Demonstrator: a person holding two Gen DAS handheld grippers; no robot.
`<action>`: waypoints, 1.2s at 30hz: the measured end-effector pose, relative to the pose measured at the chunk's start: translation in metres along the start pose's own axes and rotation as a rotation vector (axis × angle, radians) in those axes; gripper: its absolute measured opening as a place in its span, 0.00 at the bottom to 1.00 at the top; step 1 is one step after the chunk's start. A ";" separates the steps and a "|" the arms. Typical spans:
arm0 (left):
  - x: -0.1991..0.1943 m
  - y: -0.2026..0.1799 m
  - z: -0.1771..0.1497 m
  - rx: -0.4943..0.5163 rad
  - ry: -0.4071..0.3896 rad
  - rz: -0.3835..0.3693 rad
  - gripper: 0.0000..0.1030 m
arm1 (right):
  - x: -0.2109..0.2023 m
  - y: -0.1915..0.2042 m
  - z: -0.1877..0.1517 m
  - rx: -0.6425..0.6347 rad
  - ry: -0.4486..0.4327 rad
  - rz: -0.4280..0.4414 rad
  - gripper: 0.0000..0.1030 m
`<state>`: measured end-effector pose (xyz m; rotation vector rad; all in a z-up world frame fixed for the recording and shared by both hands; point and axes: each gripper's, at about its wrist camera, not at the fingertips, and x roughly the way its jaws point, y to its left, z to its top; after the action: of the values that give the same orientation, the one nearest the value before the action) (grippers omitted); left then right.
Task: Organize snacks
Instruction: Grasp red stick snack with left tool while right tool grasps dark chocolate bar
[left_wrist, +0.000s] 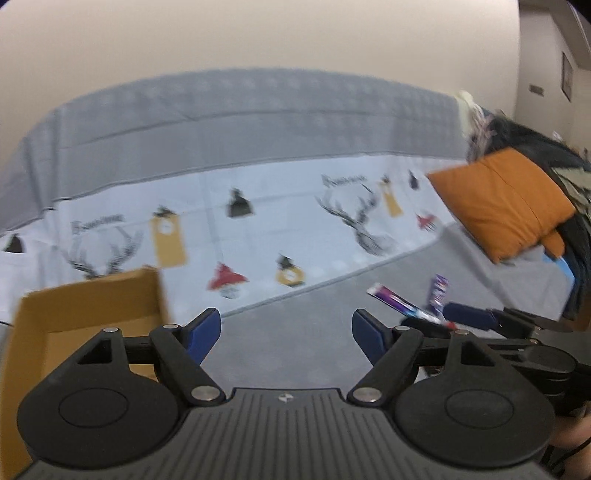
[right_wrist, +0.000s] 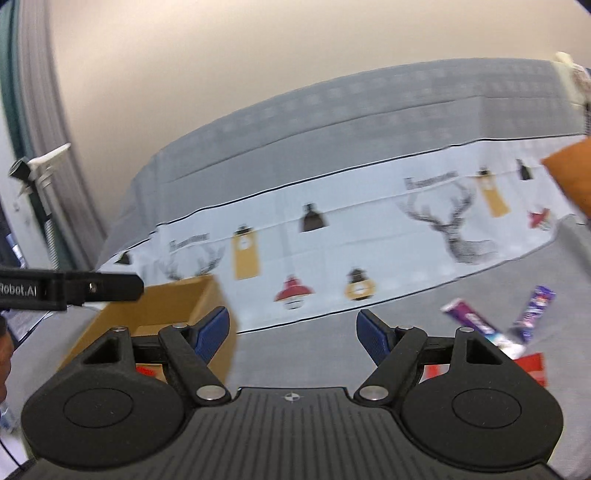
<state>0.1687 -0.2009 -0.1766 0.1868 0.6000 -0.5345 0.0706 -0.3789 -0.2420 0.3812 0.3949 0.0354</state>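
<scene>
Both claws, left claw (left_wrist: 286, 334) and right claw (right_wrist: 293, 334), gape empty. One red packet (right_wrist: 147, 370) sits in the cardboard box (right_wrist: 173, 306) (contents mostly hidden). Purple snack bars (right_wrist: 533, 314) still lie on the bed (right_wrist: 314, 354).

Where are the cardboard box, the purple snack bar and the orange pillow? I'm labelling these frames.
cardboard box (right_wrist: 177, 299): right wrist view, inner back wall.
purple snack bar (right_wrist: 533, 312): right wrist view, middle of the wrapper.
orange pillow (left_wrist: 502, 201): left wrist view, centre of its front face.
</scene>
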 end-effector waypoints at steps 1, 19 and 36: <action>0.007 -0.010 -0.001 0.013 0.013 -0.003 0.81 | -0.002 -0.009 -0.002 0.006 -0.006 -0.015 0.75; 0.185 -0.095 -0.054 0.055 0.271 -0.070 0.82 | 0.057 -0.141 -0.077 0.087 0.159 -0.313 0.64; 0.298 -0.121 -0.073 0.040 0.396 -0.165 0.16 | 0.111 -0.169 -0.082 0.017 0.353 -0.340 0.41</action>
<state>0.2767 -0.4067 -0.4109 0.2859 0.9967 -0.6756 0.1347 -0.4946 -0.4149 0.3200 0.8053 -0.2357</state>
